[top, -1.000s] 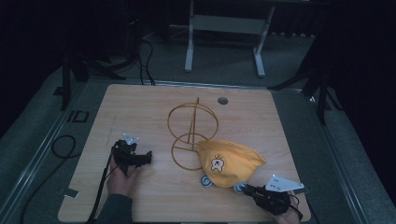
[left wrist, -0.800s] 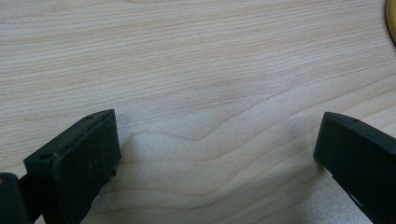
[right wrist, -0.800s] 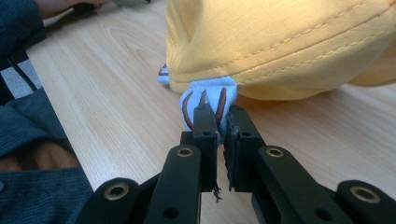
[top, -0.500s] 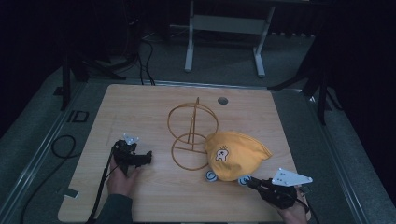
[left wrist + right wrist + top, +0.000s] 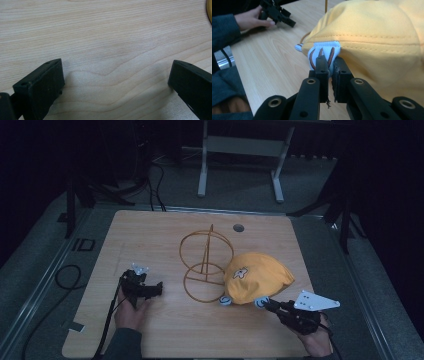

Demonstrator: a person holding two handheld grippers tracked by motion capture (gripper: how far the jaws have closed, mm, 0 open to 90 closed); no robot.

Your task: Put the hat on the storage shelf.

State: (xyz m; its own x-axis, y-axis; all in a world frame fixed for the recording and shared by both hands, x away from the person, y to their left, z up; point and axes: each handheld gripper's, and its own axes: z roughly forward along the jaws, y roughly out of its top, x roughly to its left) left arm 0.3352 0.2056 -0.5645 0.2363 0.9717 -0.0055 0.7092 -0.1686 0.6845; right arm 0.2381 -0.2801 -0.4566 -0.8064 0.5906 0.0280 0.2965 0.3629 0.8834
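Observation:
A yellow cap (image 5: 257, 277) with a small printed figure lies right of the table's middle, its near edge lifted. My right gripper (image 5: 267, 304) is shut on a white, brown-striped tab (image 5: 324, 51) sewn to the cap's (image 5: 374, 32) hem; the pads (image 5: 322, 65) pinch it. A second white tab (image 5: 225, 300) hangs at the cap's left edge. A golden wire stand (image 5: 205, 262) of hoops on a post touches the cap's left side. My left gripper (image 5: 157, 289) rests on the wood at the left, jaws wide open (image 5: 117, 75) over bare tabletop.
The wooden table (image 5: 150, 235) has a round hole (image 5: 238, 227) near its far edge. A black cable (image 5: 65, 275) loops on the floor at left. A grey metal frame (image 5: 240, 150) stands behind the table. The person's left hand (image 5: 254, 18) holds the other gripper.
My right gripper has risen with the white tab, lifting the cap's near edge and bulging the cap up toward the stand. The left gripper has stayed put.

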